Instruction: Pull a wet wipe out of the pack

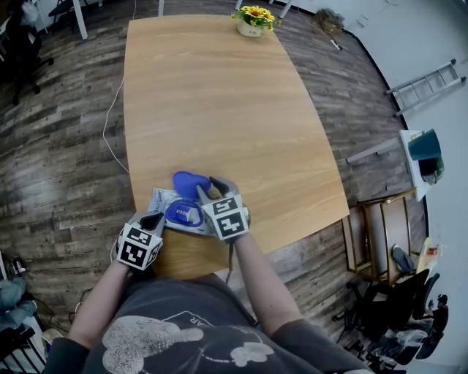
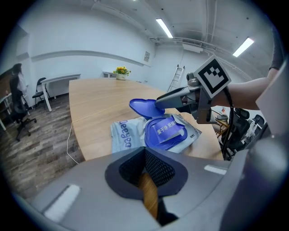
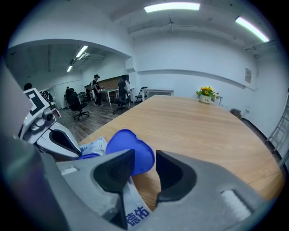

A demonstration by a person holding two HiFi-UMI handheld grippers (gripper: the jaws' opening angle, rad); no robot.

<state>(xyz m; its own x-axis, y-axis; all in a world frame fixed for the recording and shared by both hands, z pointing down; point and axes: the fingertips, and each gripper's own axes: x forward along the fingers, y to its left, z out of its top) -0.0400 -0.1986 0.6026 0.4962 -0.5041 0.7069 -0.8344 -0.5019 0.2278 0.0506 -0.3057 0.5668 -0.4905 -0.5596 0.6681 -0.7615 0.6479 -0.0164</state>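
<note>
A grey wet-wipe pack (image 1: 162, 200) lies near the front edge of the wooden table (image 1: 219, 95). Its blue lid (image 1: 189, 182) stands flipped up, and a blue sticker (image 2: 166, 131) covers the opening beneath it. My left gripper (image 1: 155, 218) is shut on nothing just short of the pack's near left end; in its own view the left gripper (image 2: 145, 169) shows only table wood through the slit. My right gripper (image 1: 212, 186) hovers at the raised lid (image 3: 135, 149). The right gripper (image 3: 145, 169) has its jaws partly apart with the lid's edge just beyond the gap, not pinched.
A pot of yellow flowers (image 1: 252, 22) stands at the table's far end. A white cable (image 1: 110, 131) trails on the floor at the left. A ladder (image 1: 428, 80) and a wooden cart (image 1: 380, 234) are at the right. Office chairs (image 3: 76, 106) and people show far back.
</note>
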